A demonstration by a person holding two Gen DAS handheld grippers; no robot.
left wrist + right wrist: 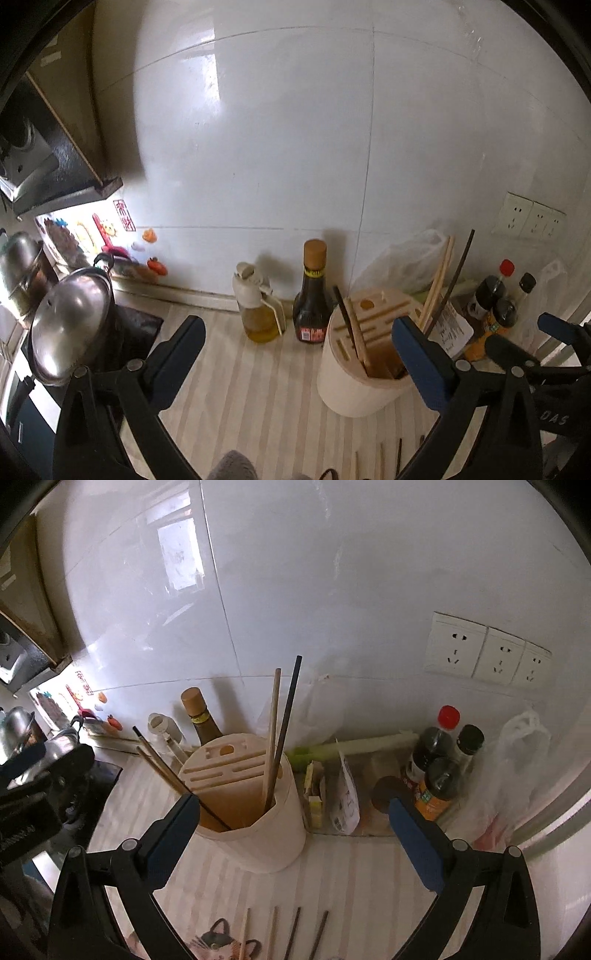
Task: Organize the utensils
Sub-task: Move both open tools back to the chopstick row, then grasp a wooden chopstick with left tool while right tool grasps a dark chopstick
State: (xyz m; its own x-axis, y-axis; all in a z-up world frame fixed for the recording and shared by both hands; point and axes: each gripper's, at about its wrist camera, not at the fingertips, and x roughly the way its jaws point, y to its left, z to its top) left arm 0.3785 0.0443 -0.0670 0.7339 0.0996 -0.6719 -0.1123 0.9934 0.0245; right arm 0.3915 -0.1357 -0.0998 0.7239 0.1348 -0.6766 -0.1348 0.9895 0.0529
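Both grippers, left [297,345] and right [293,823], gape empty before the cream utensil holder [255,827] at centre frame, chopsticks [273,734] standing inside.

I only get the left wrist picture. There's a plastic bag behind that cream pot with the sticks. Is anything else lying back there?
Observer: Yes, a long pale green leek lies along the wall behind the holder.
Operator: What's that grey thing at the bottom edge, beside the loose chopsticks?
Observer: A cloth printed with a cat's face. The chopstick ends lie next to it.
Operator: Is the other gripper carrying a stick?
Observer: No. The right gripper is wide open and grips nothing.
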